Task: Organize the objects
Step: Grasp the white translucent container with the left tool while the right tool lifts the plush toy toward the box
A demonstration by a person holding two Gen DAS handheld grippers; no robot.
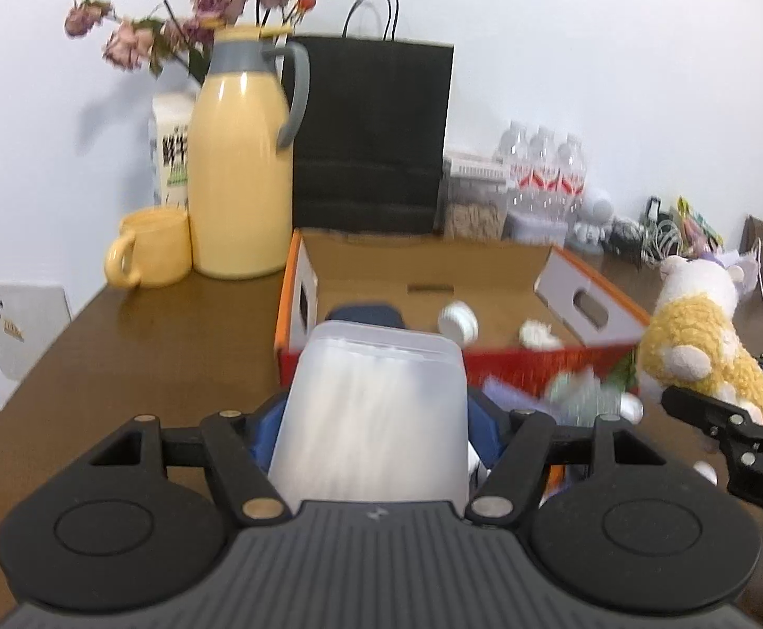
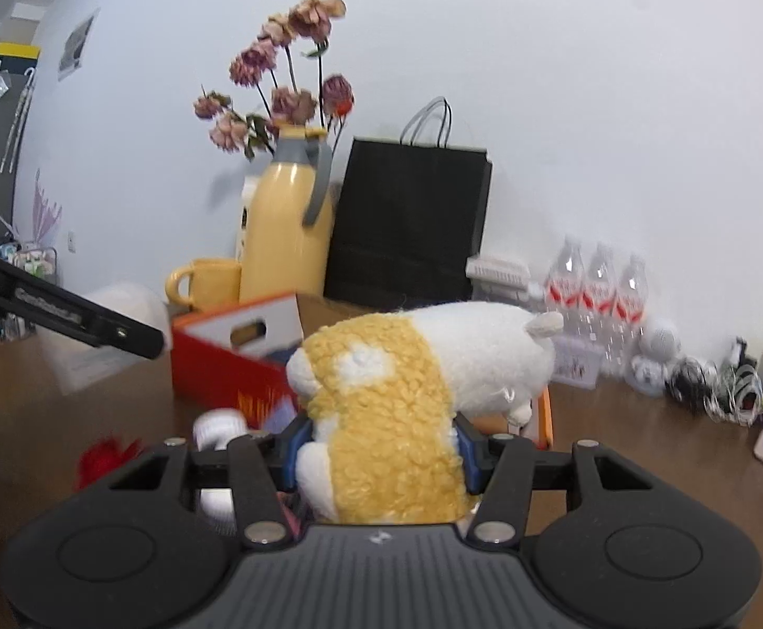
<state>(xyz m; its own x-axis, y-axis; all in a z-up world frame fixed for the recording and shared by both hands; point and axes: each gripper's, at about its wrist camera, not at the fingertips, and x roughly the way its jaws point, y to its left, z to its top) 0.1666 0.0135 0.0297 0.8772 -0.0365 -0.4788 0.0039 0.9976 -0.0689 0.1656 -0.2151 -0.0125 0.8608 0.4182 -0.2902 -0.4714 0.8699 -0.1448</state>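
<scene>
My left gripper [image 1: 376, 435] is shut on a translucent white plastic container [image 1: 376, 388], held above the brown table [image 1: 135, 367] in front of the orange-and-red cardboard box [image 1: 517, 367]. Inside the box lie a white cap [image 1: 458, 321] and a crumpled white scrap [image 1: 536, 335]. My right gripper [image 2: 376, 445] is shut on a yellow-and-white plush toy [image 2: 397, 398], lifted near the box's right side. The plush [image 1: 696, 335] also shows at the right of the left wrist view. Small loose items lie in front of the box, blurred.
A yellow thermos jug [image 1: 239, 173], yellow mug [image 1: 156, 246], milk carton and dried flowers [image 1: 197, 5] stand back left. Behind the box is a black paper bag [image 1: 371, 136]. Water bottles [image 1: 544, 167] and tangled cables [image 1: 659, 236] line the wall at right.
</scene>
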